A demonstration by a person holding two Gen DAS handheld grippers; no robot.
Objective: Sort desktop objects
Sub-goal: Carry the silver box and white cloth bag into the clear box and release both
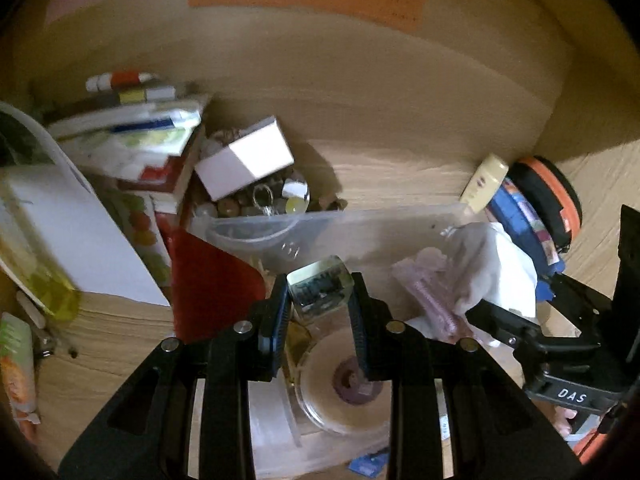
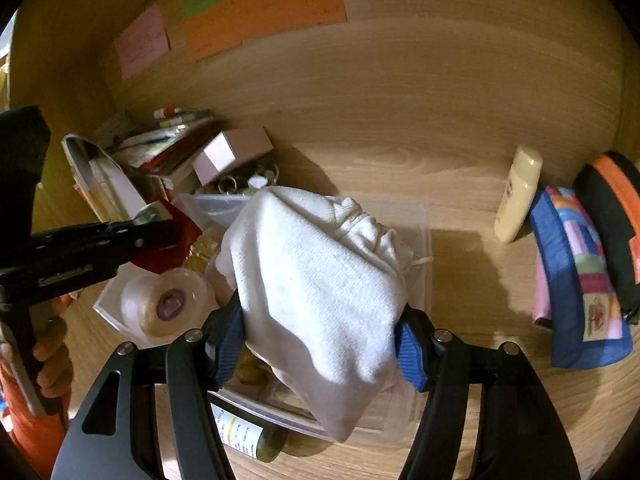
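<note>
My left gripper (image 1: 320, 288) is shut on a small clear boxy item (image 1: 318, 290) with dark print and a shiny top. It hangs over a clear plastic bin (image 1: 360, 220) that holds a roll of tape (image 1: 348, 384). My right gripper (image 2: 320, 316) is shut on a white cloth drawstring pouch (image 2: 316, 276), held above the same bin (image 2: 424, 220). In the left wrist view the right gripper (image 1: 480, 312) and the pouch (image 1: 500, 272) are at the right. In the right wrist view the left gripper (image 2: 156, 216) comes in from the left over the tape roll (image 2: 168, 300).
A white box (image 1: 244, 160) lies on a pile of trinkets beside stacked books (image 1: 140, 144). At the right stand a cream bottle (image 2: 518, 194), a blue patchwork pouch (image 2: 576, 280) and an orange-black round case (image 2: 612, 216). A labelled bottle (image 2: 244, 436) lies by the bin's near edge. Wooden walls close the back.
</note>
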